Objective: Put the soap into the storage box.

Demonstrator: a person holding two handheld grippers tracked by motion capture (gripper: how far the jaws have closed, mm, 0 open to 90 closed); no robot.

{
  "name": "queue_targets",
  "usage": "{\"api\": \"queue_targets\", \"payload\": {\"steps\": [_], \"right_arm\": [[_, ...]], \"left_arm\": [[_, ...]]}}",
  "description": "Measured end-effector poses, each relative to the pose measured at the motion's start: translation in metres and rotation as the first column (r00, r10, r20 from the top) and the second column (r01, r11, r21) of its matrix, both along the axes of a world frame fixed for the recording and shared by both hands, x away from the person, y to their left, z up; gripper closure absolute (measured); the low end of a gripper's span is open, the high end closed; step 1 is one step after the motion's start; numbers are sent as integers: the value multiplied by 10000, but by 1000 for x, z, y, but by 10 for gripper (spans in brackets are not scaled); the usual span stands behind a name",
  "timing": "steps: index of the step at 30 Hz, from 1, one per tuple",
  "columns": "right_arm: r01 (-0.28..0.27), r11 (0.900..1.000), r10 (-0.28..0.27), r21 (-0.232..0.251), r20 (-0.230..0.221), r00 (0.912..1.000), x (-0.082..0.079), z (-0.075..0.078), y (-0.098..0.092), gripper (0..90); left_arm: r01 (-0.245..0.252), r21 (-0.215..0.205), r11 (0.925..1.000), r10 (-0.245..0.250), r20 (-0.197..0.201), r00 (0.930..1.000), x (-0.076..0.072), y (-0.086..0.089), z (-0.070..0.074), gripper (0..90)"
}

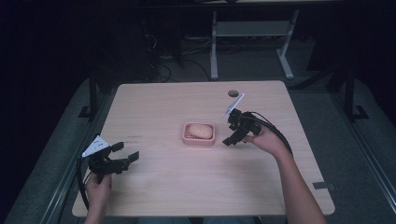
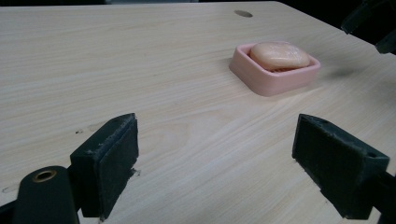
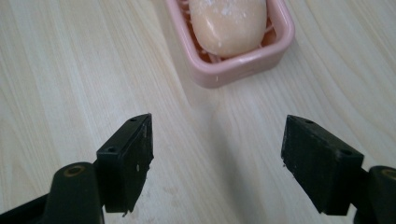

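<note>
A pink soap dish (image 1: 187, 138) (image 2: 266, 79) (image 3: 219, 70) sits near the middle of the wooden table (image 1: 177, 186), holding a pale peach bar of soap (image 1: 200, 130) (image 2: 279, 55) (image 3: 229, 23). My right gripper (image 1: 232, 132) (image 3: 217, 163) hovers just right of the dish, open, jaws wide apart and empty, pointed toward it. My left gripper (image 1: 126, 153) (image 2: 217, 163) stands open and empty near the table's front left, well away from the dish, aimed across the table at it.
A round cable hole (image 1: 233, 93) (image 2: 243, 13) lies in the table's far right part. A strip of dark tape (image 1: 323, 185) marks the front right edge. Desk legs (image 1: 214, 46) and cables stand on the floor beyond the table.
</note>
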State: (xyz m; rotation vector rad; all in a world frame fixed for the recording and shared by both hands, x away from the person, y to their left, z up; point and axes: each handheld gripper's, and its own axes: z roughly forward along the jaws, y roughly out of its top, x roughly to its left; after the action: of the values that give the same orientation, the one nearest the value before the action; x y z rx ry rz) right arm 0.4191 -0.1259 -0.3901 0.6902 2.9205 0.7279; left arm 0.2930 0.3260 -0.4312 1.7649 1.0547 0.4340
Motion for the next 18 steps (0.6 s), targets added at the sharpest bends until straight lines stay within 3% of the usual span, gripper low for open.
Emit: {"api": "queue_targets", "payload": {"steps": [18], "right_arm": [[475, 9986, -472, 234, -159, 9988, -25, -15, -34, 245]], "left_arm": [[34, 25, 10000, -34, -23, 10000, 0, 0, 0, 142]]}}
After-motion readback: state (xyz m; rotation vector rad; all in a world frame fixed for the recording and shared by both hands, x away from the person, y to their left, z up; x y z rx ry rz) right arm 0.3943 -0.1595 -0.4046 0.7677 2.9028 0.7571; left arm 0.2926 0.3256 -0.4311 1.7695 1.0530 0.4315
